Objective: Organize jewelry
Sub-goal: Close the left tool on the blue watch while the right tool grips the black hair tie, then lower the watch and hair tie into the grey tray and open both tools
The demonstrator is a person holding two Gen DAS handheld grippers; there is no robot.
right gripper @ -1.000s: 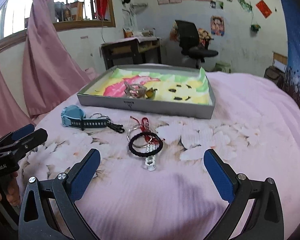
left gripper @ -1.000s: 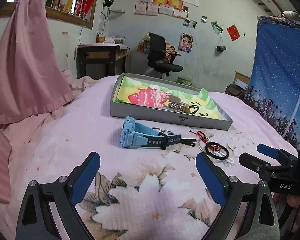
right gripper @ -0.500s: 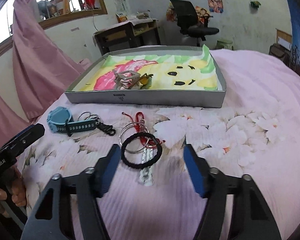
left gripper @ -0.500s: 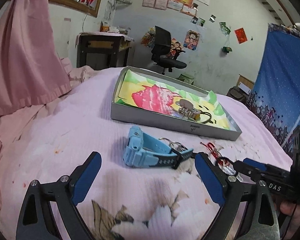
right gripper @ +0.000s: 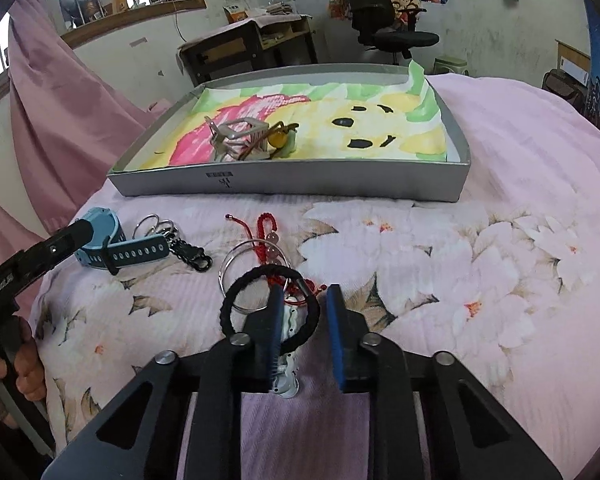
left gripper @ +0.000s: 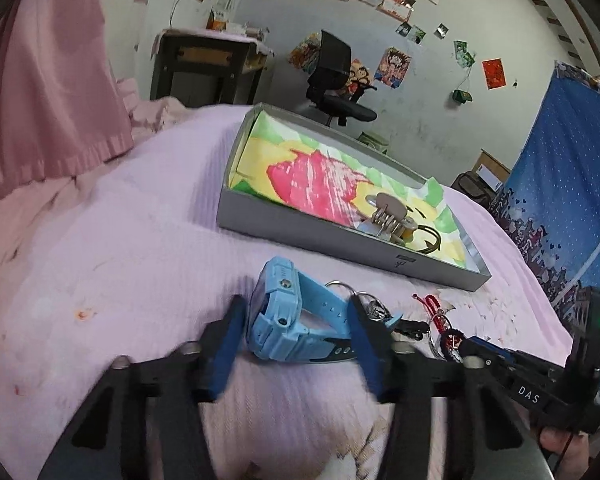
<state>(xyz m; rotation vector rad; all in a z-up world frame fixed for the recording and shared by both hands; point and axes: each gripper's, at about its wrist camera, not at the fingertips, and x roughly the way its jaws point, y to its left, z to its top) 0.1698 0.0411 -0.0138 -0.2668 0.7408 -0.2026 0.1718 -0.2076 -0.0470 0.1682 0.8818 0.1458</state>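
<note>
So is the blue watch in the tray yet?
Out. The blue watch lies on the bedspread, in front of the grey tray, between the left gripper's fingers.

This is a bedroom at home: a bed with a pink flowery sheet [right gripper: 420, 264], pink curtains [left gripper: 48, 92] at ten o'clock, and cartoon posters [left gripper: 392, 67] on the wall at twelve.

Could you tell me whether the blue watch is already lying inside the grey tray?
No, the blue watch lies on the bedspread in front of the grey tray, between the left gripper's fingers.
</note>
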